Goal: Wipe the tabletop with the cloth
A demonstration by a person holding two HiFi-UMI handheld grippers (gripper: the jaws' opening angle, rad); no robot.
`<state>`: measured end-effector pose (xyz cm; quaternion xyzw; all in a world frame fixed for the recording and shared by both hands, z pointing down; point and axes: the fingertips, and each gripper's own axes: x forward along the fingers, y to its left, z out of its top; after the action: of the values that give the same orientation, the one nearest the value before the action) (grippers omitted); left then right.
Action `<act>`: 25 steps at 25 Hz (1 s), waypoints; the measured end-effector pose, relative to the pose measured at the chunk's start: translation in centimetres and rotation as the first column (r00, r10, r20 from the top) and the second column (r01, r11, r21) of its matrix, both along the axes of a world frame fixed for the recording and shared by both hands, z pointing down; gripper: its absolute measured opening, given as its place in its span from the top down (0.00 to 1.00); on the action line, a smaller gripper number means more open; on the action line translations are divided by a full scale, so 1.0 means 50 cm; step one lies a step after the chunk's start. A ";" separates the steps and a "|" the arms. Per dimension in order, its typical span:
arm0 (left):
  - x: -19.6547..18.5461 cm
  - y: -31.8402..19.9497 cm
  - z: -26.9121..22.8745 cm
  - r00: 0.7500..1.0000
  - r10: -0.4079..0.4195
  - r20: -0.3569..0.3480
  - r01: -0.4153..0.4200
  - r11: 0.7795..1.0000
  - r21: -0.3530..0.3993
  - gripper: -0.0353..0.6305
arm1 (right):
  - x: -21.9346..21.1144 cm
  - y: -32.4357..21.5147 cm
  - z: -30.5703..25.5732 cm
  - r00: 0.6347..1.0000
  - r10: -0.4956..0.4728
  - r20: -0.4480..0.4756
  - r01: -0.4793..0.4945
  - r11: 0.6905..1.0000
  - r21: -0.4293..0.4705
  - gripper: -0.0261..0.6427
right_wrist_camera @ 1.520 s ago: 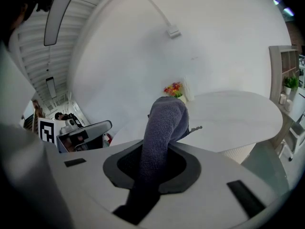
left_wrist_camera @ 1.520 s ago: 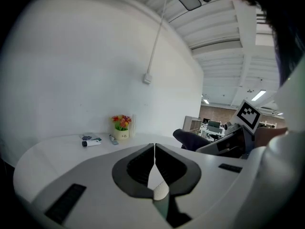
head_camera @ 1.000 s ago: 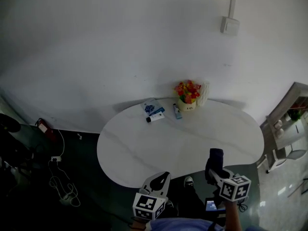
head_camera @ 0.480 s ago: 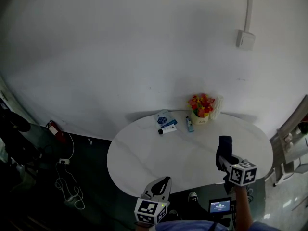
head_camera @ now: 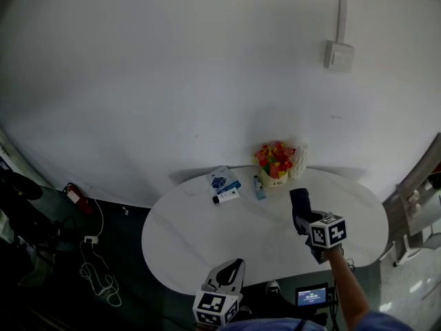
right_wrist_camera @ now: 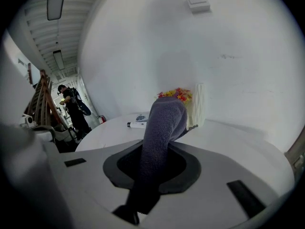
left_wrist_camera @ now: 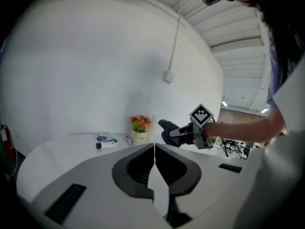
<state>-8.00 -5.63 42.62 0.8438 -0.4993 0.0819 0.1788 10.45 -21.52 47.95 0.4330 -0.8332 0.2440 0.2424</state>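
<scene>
A dark grey-purple cloth is clamped in my right gripper, which hovers over the right half of the white oval tabletop. In the right gripper view the cloth stands folded up between the jaws and hides the tips. My left gripper hangs at the table's near edge, shut with nothing in it; its jaws meet in the left gripper view. That view also catches the right gripper with the cloth above the table.
At the table's far edge stand a flower pot, a small tube, a white tube and a blue leaflet. Cables lie on the dark floor to the left. A shelf is at the right. A person stands far off.
My right gripper has carried the cloth from the table's near edge further out over the tabletop, toward the flowers. The left gripper has stayed at the near edge.
</scene>
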 end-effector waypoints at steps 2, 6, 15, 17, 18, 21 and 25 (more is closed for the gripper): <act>0.021 -0.019 -0.006 1.000 -0.016 0.004 0.016 1.000 -0.006 0.92 | -0.005 -0.029 0.023 0.999 -0.035 -0.007 0.034 0.999 -0.011 0.85; 0.064 -0.056 -0.003 1.000 -0.022 0.016 0.022 0.999 -0.024 0.92 | -0.026 -0.080 0.075 0.993 -0.121 -0.017 0.120 0.992 -0.041 0.85; 0.136 -0.124 0.022 0.996 -0.059 0.059 0.063 0.995 -0.072 0.92 | -0.046 -0.166 0.192 0.968 -0.252 -0.020 0.247 0.960 -0.134 0.85; 0.149 -0.136 0.026 0.996 -0.066 0.068 0.072 0.994 -0.088 0.92 | -0.031 -0.178 0.214 0.966 -0.258 -0.035 0.250 0.956 -0.153 0.85; 0.156 -0.142 0.028 0.995 -0.070 0.068 0.076 0.993 -0.093 0.92 | -0.020 -0.183 0.222 0.966 -0.255 -0.043 0.245 0.956 -0.159 0.85; 0.172 -0.164 0.035 0.995 -0.079 0.059 0.084 0.991 -0.100 0.92 | 0.030 -0.200 0.236 0.971 -0.230 -0.064 0.217 0.961 -0.169 0.85; 0.204 -0.202 0.042 0.996 -0.057 0.073 0.065 0.992 -0.106 0.92 | 0.117 -0.220 0.263 0.980 -0.183 -0.080 0.165 0.967 -0.192 0.85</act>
<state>2.22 -15.72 44.73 0.8139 -0.5254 0.1329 0.2093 16.31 -32.54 61.13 0.3450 -0.8291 0.2766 0.3420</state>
